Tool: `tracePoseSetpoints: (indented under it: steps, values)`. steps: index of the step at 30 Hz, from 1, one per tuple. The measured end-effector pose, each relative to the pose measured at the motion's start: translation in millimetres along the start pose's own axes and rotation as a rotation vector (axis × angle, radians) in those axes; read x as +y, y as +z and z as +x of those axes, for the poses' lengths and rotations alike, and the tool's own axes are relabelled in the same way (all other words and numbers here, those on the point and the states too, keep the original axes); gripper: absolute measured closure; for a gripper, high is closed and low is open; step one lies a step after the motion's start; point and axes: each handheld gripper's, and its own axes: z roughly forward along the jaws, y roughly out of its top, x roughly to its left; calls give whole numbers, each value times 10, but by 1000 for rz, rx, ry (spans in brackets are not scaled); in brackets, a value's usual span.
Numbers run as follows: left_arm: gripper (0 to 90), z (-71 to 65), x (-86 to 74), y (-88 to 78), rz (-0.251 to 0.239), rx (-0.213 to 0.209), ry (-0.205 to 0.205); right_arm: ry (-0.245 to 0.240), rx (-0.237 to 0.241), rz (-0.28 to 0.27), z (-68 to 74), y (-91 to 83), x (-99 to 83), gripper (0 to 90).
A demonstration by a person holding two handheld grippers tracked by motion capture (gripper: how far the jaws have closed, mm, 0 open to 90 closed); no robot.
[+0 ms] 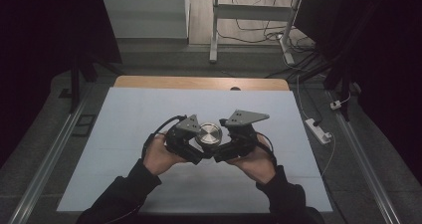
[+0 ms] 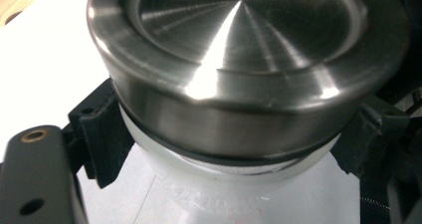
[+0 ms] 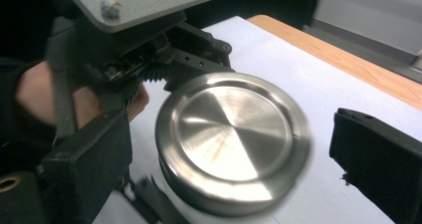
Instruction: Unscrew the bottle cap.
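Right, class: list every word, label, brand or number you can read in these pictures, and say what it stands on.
None can be read.
Embossed marks on the clear jar under the steel lid, left gripper view: too blurred to read.
Faint marks on the lid's top, right gripper view: too faint to read.

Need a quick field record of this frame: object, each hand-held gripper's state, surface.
object: jar with brushed steel lid, translucent white body beneath
left hand-held gripper: jaws closed on the jar body just under the lid
right hand-held gripper: open, jaws either side of the lid, right jaw clearly apart from it
jar position: mid-table, between the two grippers
surface: white sheet over a wooden table
hands: one on each gripper, dark sleeves
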Motion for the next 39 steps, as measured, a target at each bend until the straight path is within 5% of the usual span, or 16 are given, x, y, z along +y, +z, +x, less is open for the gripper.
tracePoseSetpoints:
  steps: [4,6,10,14,17,20,24,29,32,35,39]
  values:
    - [156,-10,5,-5,2,-1,5,-43,-94,8,117,77,-19,174]
    - [156,-2,4,-24,-3,-13,12,-41,-68,-22,94,50,-25,194]
    - [156,-4,15,-67,-24,-70,27,-51,96,-47,-69,-13,-10,197]
    - [156,-24,16,-67,-34,-141,62,-147,318,-88,-279,-28,-53,196]
    - [156,-38,32,-37,-25,-140,60,-117,468,-126,-459,11,-135,172]
    - [156,-8,15,-38,-15,-108,38,-42,423,-92,-492,45,-146,74]
    - [156,22,1,-52,-6,-47,6,48,257,-74,-392,-19,-51,71]
    - [156,7,11,-37,4,-20,-10,68,59,-33,-105,31,-8,106]
    - [156,-10,20,-40,5,-30,3,29,9,-12,10,95,-17,180]
    - [157,-2,13,-59,-12,-57,16,-15,25,-33,14,83,-17,184]
    - [156,15,1,-64,-21,-125,54,-21,187,-51,-135,48,-27,188]
